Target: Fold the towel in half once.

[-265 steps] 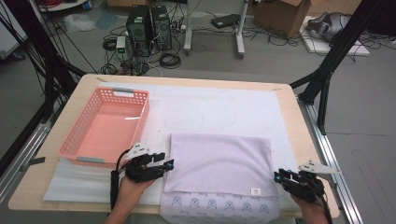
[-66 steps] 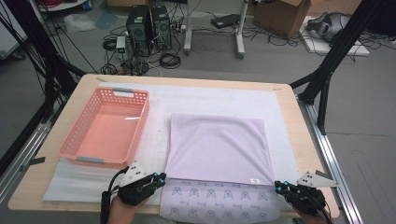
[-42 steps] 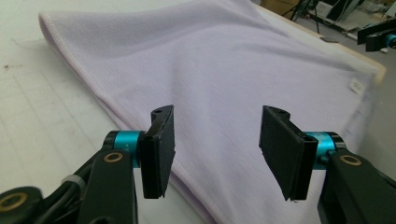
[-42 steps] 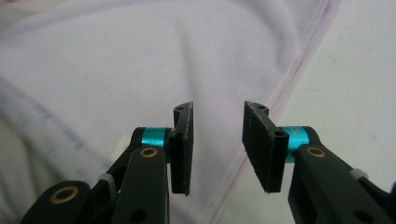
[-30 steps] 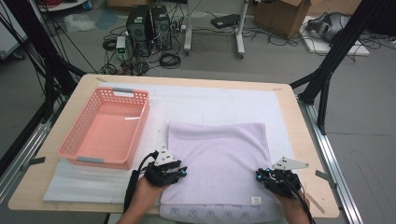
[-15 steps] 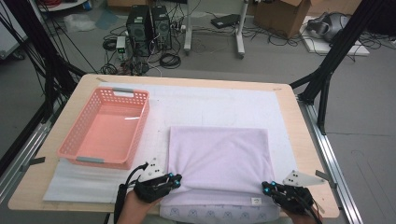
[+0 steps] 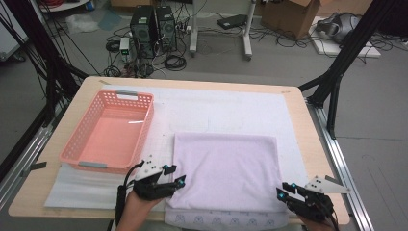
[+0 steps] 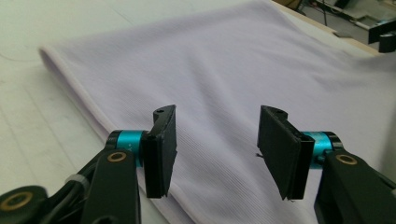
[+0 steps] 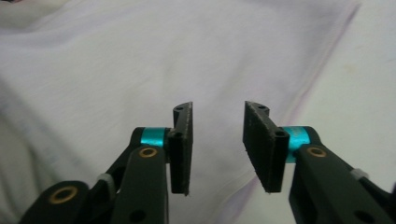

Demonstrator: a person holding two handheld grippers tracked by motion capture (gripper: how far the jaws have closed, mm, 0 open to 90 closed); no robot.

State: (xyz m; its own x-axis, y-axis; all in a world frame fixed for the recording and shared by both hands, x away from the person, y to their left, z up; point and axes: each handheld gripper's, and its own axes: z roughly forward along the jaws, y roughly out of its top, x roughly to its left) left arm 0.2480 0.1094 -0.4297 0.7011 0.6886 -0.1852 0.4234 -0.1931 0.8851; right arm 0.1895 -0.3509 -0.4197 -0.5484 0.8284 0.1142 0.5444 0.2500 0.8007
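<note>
1. Folded lilac cloth (image 7: 225, 171) lying flat on the white mat (image 7: 231, 108), near edge of the table (image 7: 308, 139), fold line along the far side; a patterned strip of the under layer (image 7: 226, 222) left showing at the near edge, so top layer not quite flush.
2. Left gripper (image 7: 175, 179) at the cloth's near left corner, jaws spread, just been opening; nothing between the pads, fabric lying below them in the left gripper view (image 8: 214, 140). Likely a release after laying the fold.
3. Right gripper (image 7: 283, 195) at the near right corner, jaws parted too, just been opening; empty gap above the hem (image 9: 217, 140).
4. Both hands at matching corners: probably to keep the fold square.
5. Pink basket (image 7: 108, 130) empty, left of the cloth, apart from it; presumably the destination once folding is done.
</note>
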